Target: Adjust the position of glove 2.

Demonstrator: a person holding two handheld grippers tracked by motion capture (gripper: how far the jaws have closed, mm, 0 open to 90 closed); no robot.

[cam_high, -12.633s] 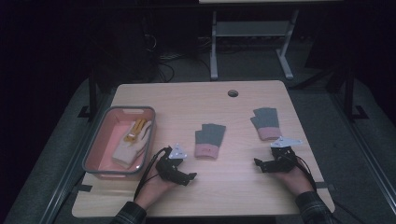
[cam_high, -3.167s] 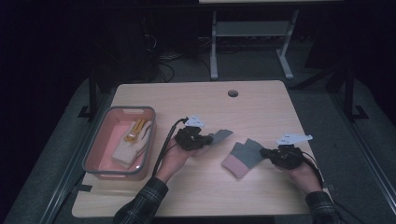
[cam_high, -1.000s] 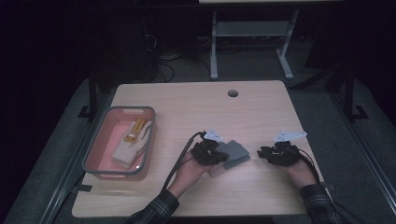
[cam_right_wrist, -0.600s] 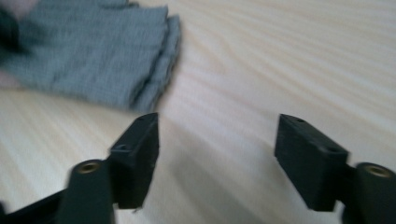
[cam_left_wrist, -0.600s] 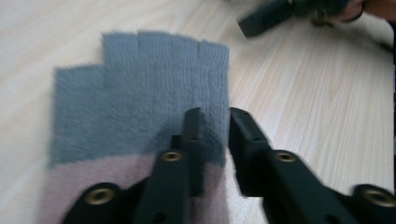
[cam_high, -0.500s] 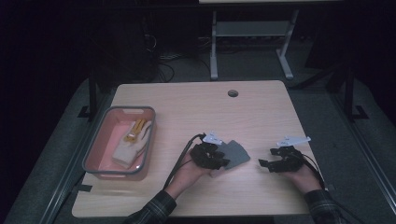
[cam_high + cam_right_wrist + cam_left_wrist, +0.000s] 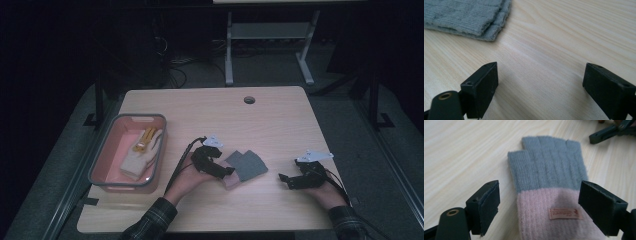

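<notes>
Lying flat near the middle of the table (image 7: 280, 120), the gloves (image 7: 245, 167) form a neat stack, grey finger ends away from the person and pink cuffs toward them. In the left gripper view the top glove (image 7: 549, 185) shows its grey knitted upper part, its pink cuff and a small sewn label (image 7: 564, 213).

The left gripper (image 7: 227, 172) sits at the cuff end of the stack. Its jaws have just been opening and now stand wide; the cuff lies between them, but the pads are clear of the knit on both sides.

The right gripper (image 7: 286, 181) rests on the bare wood well to the right of the gloves. Its jaws have also just been opening and now stand wide, with nothing between them; in its own view the grey edge of the gloves (image 7: 469, 17) lies farther off, apart from the jaws.

A pink tray (image 7: 107, 165) at the table's left holds another light-coloured item with yellow parts, which is too small to name.
</notes>
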